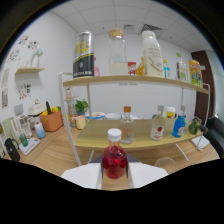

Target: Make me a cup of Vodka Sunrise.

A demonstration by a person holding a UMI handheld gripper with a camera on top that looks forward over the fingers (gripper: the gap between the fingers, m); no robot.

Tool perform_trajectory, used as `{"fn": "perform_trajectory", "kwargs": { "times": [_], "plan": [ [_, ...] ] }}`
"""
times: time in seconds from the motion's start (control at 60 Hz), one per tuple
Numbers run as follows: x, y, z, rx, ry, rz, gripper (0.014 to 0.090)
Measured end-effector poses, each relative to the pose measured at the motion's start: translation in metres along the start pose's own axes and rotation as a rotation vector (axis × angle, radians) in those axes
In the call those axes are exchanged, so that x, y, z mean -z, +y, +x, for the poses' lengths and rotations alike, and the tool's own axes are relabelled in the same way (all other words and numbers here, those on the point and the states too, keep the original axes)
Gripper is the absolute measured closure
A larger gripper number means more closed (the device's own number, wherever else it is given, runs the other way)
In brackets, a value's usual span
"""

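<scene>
At the bottom centre of the frame, your hand-held gripper [114,176] had its two pale fingers [82,176] flanking a small red bottle [114,161] with a white cap. The bottle sat between them and the fingers looked close against its sides, but you could not tell from this view whether both were actually pressing on it or whether it stood on its own base. Judging by the colour, this was likely the red syrup for the Vodka Sunrise, held upright so nothing would spill from it.

Just right of the bottle, low in the frame, a clear empty glass [165,164] stood on the desk [55,157], probably the cup meant to take the drink, set within easy reach of a pour.

Further in, at the centre of the frame, a lower wooden shelf [95,136] carried a clear bottle with a brown cap [127,125], plausibly the vodka, set at the front where you could take it. To its right were a small bottle with a red label [158,126] and a blue bottle [179,125].

At centre left, an orange basket [52,120] and a small potted plant [81,106] sat out of the working path.

In the upper half of the frame, the top shelf [135,79] held the tall stock: a dark can with a yellow label [83,55], a clear jug with a cork lid [117,52] and a large white bottle [152,54], apparently stored there and not in use.
</scene>
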Motion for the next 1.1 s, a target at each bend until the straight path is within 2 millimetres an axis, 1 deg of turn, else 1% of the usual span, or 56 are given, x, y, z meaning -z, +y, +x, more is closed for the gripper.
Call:
{"fn": "perform_trajectory", "kwargs": {
  "times": [0.083, 0.15, 0.217, 0.267, 0.4, 0.583, 0.7, 0.783, 1.017, 1.067, 1.1],
  "plan": [
    [0.005, 0.022, 0.017, -0.036, 0.022, -0.028, 0.0705],
    [0.007, 0.033, 0.029, -0.084, 0.035, -0.045, 0.0704],
    [0.008, 0.036, 0.037, -0.154, 0.038, -0.049, 0.0704],
    [0.006, 0.034, 0.04, -0.241, 0.022, -0.052, 0.0705],
    [-0.001, 0.025, 0.046, -0.597, -0.04, -0.05, 0.0706],
    [-0.01, -0.002, 0.048, -1.08, -0.159, -0.001, 0.0706],
    [-0.014, -0.018, 0.047, -1.345, -0.233, 0.024, 0.0705],
    [-0.013, -0.026, 0.048, -1.528, -0.273, 0.051, 0.0706],
    [-0.006, -0.042, 0.061, -2.034, -0.42, 0.133, 0.0708],
    [-0.003, -0.044, 0.069, -2.1, -0.446, 0.153, 0.0707],
    [-0.002, -0.043, 0.067, -2.108, -0.454, 0.162, 0.0708]
  ]
}}
